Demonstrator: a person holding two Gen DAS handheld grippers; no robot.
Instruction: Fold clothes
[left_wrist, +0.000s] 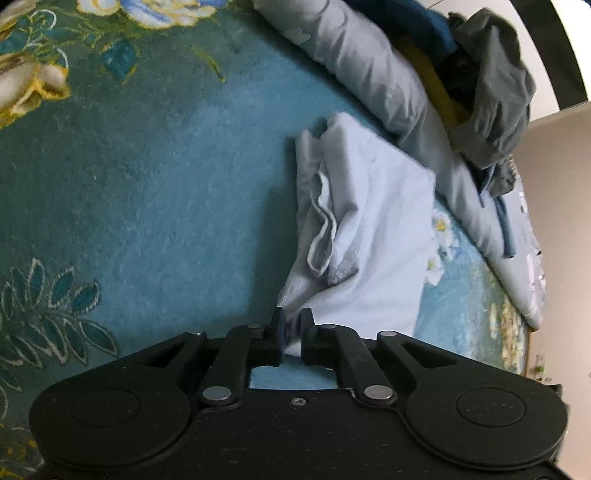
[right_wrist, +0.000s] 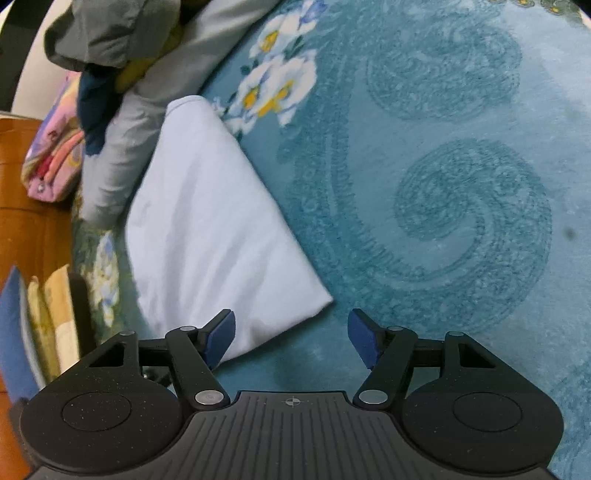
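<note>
The left gripper (left_wrist: 291, 332) fingers pinch a corner of the pale blue garment (left_wrist: 373, 229); the right gripper (right_wrist: 291, 338) fingers spread wide, its left finger over the garment's edge on the carpet (right_wrist: 443, 184).

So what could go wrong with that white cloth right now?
The left gripper pinches only a corner of the white cloth, so it might slip free. The right gripper is open, holding nothing, so a one-sided pull could undo the fold. The clothes pile lies close and might snag.
</note>
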